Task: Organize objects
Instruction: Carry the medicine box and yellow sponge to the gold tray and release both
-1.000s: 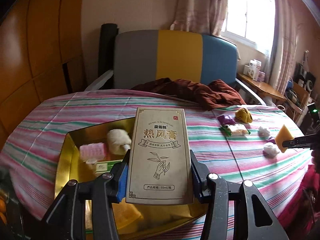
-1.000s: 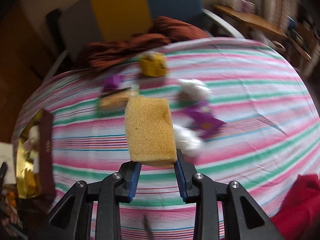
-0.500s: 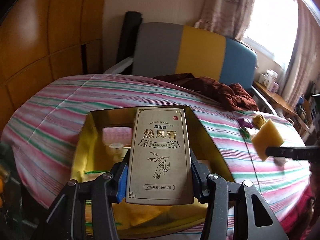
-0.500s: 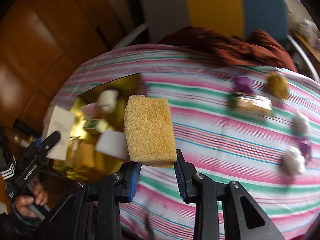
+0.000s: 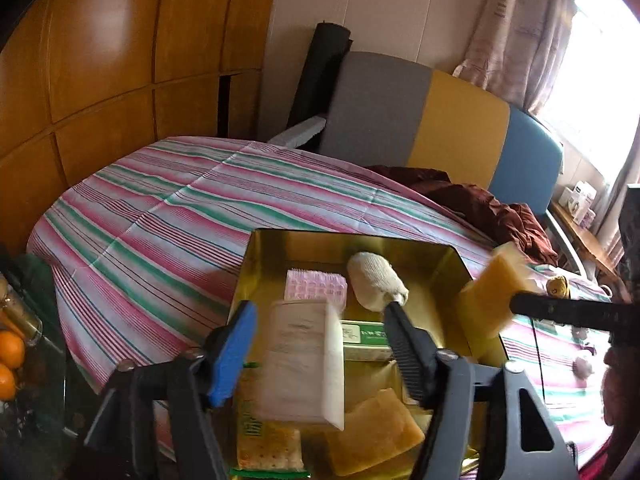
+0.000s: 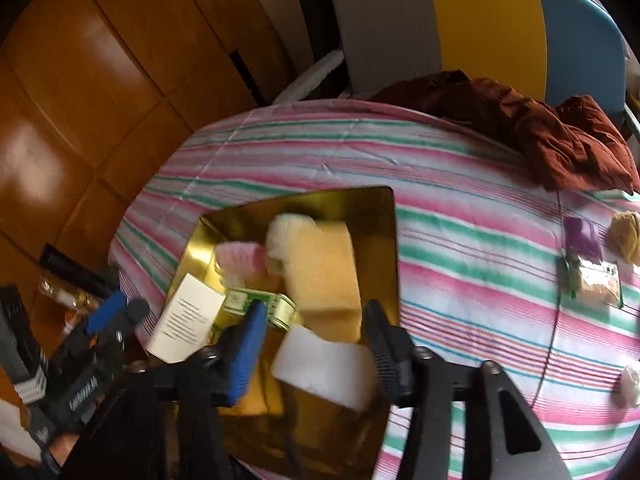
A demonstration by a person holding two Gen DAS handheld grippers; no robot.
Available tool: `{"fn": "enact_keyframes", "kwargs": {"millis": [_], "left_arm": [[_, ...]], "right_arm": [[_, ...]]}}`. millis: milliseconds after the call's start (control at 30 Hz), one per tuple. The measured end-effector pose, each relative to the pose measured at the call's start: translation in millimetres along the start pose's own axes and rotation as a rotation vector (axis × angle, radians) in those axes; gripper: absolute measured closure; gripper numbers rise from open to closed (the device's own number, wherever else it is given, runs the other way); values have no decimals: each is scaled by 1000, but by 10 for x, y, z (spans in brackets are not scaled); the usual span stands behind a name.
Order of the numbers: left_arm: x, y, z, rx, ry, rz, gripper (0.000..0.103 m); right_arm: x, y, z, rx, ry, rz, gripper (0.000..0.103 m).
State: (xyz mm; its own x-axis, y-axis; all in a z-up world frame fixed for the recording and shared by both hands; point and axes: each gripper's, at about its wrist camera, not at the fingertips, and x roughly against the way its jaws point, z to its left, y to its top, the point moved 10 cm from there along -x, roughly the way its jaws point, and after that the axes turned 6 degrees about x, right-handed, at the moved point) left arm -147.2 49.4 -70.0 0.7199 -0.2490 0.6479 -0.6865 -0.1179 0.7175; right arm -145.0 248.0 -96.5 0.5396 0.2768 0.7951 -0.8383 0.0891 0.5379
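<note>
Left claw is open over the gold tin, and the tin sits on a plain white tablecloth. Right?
Not quite. The left claw is open over the gold tin, but the tablecloth is striped pink, green and white, not plain white. The left wrist view shows it.

bench [image 6: 460,184]: round, under a striped cloth
near left edge: gold tray [image 6: 380,216]
far edge: dark red cloth [image 6: 560,136]
right side: snack packet [image 6: 596,280], purple wrapper [image 6: 582,236], yellow lump [image 6: 628,232]
</note>
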Motion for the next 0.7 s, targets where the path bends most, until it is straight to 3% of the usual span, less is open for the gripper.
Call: {"fn": "enact_keyframes", "kwargs": {"millis": [267,467,700], "left_arm": [[21,-92,136,9,35,1,29],[33,-192,96,-14,49,12,29],[136,-197,27,-49,61,-16,27]], "right_arm": [[-122,-264,139,61,-41,32,44],[-140,-518,164,124,-143,22,44],[3,-577,137,182,-284,-59,44]]}}
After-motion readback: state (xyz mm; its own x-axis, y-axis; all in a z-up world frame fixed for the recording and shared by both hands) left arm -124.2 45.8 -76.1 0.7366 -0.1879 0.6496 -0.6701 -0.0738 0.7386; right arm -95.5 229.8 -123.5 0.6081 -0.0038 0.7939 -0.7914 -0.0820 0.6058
